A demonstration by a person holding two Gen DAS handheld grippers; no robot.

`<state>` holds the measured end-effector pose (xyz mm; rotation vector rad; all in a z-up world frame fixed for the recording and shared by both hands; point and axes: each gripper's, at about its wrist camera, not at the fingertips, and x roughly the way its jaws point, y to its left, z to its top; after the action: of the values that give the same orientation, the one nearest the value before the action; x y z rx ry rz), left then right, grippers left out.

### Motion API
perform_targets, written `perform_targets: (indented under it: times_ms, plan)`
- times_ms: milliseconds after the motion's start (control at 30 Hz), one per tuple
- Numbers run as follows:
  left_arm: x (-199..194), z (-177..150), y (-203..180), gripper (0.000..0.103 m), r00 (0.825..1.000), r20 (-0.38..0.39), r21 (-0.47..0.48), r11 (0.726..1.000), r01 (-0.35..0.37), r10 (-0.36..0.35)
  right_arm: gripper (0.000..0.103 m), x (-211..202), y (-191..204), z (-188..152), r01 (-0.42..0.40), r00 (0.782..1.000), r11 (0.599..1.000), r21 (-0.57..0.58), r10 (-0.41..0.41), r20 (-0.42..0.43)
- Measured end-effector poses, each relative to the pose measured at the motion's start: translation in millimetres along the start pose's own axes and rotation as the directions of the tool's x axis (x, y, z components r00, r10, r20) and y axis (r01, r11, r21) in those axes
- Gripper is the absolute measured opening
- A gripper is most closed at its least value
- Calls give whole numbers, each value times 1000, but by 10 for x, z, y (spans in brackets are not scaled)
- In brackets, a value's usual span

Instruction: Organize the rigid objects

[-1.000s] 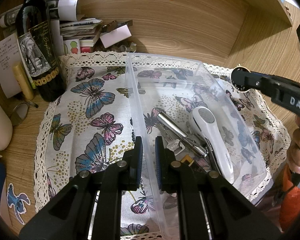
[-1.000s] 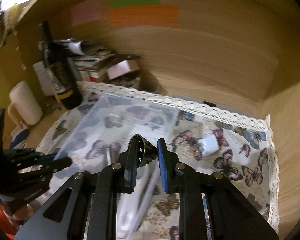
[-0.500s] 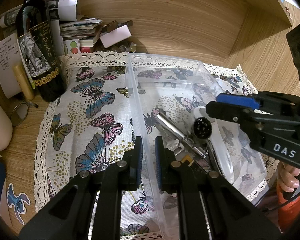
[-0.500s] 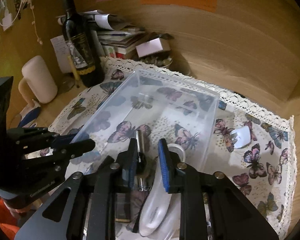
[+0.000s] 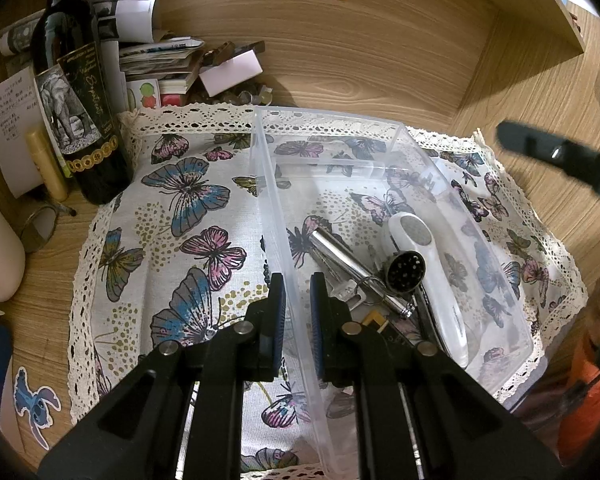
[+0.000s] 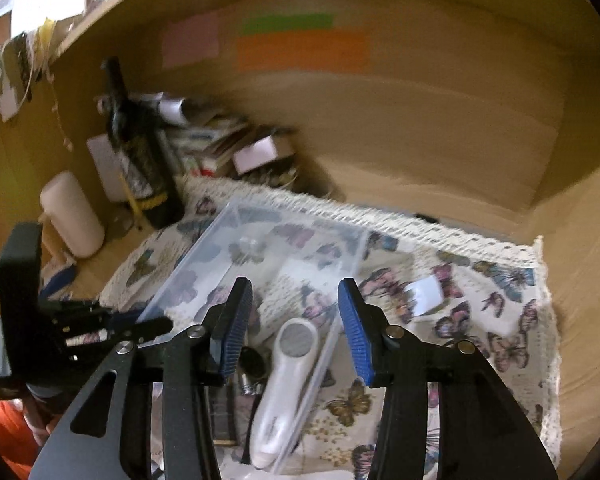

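Presently catalogued, largest first: butterfly cloth (image 5: 180,208) on the tabletop; clear bin (image 5: 452,184), its near wall clenched in the left claw (image 5: 298,320); inside it, white handheld device (image 5: 428,276), metal cylinder (image 5: 340,256), black round cap (image 5: 405,271). Right claw (image 6: 296,324), jaws just opening, empty above the bin. Outstanding: small white block (image 6: 422,292), loose on the cloth.
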<state>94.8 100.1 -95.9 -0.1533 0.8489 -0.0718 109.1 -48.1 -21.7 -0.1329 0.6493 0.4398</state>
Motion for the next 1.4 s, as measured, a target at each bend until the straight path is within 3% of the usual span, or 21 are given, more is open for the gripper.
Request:
perform_targets:
  times_ms: [167, 333, 433, 600, 767, 967, 1100, 1167, 1400]
  plan:
    - [3, 0, 3, 10, 1000, -1, -1, 1000, 5, -5, 42, -136, -244, 129, 40, 997, 995, 87, -45, 62]
    - [4, -1, 2, 10, 1000, -1, -1, 1000, 5, -5, 42, 46, -538, 259, 83, 995, 983, 164, -91, 41]
    - [4, -1, 0, 10, 1000, -1, -2, 1000, 5, -5, 42, 336, -704, 278, 131, 991, 975, 180, -130, -18]
    - [4, -1, 0, 10, 1000, -1, -1, 1000, 4, -4, 42, 922, -1016, 189, 157, 979, 959, 235, -120, -165]
    - [4, -3, -13, 10, 1000, -2, 1, 1000, 5, -5, 42, 1377, -1230, 9, 191, 949, 944, 271, -107, -296]
    - [4, -3, -11, 10, 1000, -2, 1, 1000, 4, -4, 43, 1630, -1345, -136, 201, 923, 935, 292, -81, -376]
    - [3, -2, -11, 10, 1000, -2, 3, 1000, 3, -3, 38, 1590, -1316, -142, 204, 922, 935, 289, -84, -377]
    - [3, -3, -8, 10, 1000, -2, 1, 1000, 4, -4, 29, 1541, -1307, -144, 194, 925, 937, 289, -76, -372]
    - [5, -14, -15, 10, 1000, -2, 0, 1000, 6, -6, 28, 1189, -1102, -113, 153, 948, 954, 260, -67, -311]
